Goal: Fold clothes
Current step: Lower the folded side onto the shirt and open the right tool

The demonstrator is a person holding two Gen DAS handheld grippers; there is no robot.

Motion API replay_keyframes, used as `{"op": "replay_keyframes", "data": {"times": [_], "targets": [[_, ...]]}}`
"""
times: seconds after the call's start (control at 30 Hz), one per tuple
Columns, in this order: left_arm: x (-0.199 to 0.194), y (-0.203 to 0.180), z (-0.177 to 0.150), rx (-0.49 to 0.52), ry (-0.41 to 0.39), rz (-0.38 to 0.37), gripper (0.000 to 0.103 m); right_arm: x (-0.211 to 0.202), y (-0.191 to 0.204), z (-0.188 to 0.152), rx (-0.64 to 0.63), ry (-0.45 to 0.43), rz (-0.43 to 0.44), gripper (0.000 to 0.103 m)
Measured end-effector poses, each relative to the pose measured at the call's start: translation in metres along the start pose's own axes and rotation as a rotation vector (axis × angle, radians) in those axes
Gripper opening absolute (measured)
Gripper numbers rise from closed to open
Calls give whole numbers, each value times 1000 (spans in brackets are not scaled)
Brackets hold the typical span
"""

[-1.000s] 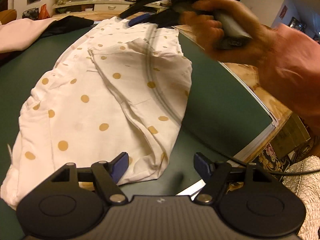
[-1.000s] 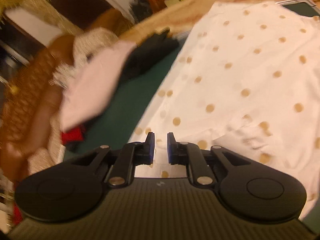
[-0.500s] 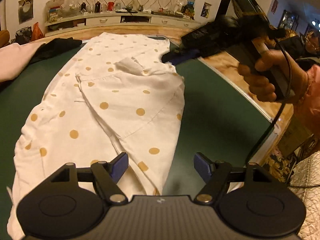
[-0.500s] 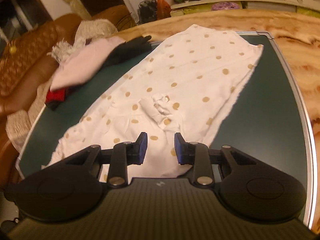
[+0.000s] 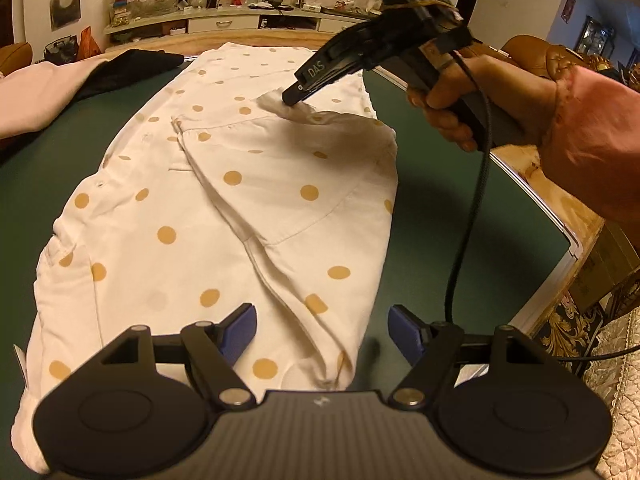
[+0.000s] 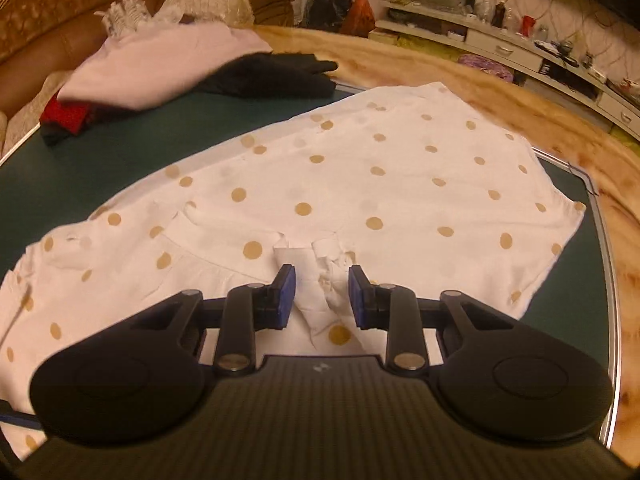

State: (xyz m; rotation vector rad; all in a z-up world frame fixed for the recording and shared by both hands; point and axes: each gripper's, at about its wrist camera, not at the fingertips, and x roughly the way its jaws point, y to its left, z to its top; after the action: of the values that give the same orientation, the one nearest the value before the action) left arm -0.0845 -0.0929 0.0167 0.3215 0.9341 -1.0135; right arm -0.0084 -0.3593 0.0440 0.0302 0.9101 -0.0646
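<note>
So we've got the white polka-dot garment [image 5: 248, 200] spread out on the green counter [image 5: 448, 208], one side already folded in over the middle. Our right gripper [image 6: 321, 292] is closing its fingers around a bunched-up bit of cuff at that flap's tip, but the pads aren't touching the fabric yet. Our left gripper [image 5: 322, 334] hangs over the near end, fingers spread wide, nothing in them. A pink garment [image 6: 160, 68] and a black one [image 6: 276, 74] sit at the far corner.
</note>
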Motion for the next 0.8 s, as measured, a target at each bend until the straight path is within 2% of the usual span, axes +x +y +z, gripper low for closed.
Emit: {"op": "replay_keyframes", "data": {"times": [0.13,0.23,0.43,0.5,0.57,0.63,0.7,0.8], "targets": [[0,-1,-2,17,-3,-3,79,4,-5,10,19,-18,-20,6],[0,-2,-3,33,-1,0,79,4,-15,19,79,-50,-52,6],[-1,-4,-5,40,4,3,79,24,-27,21,144,-1,-66,8],[-2,-2,-5,22,7,-4,79,26,-25,20,144,4,-88,17],[-4,0,-5,1,8,-12,79,16,-18,22,138,-36,-82,27],[-5,1,-5,-8,7,-16,79,3,-11,24,132,-84,-72,27],[-5,1,-5,-7,7,-14,79,-4,5,29,105,-80,25,27],[-6,-1,-6,-2,7,-10,79,3,32,35,82,-21,144,27]]}}
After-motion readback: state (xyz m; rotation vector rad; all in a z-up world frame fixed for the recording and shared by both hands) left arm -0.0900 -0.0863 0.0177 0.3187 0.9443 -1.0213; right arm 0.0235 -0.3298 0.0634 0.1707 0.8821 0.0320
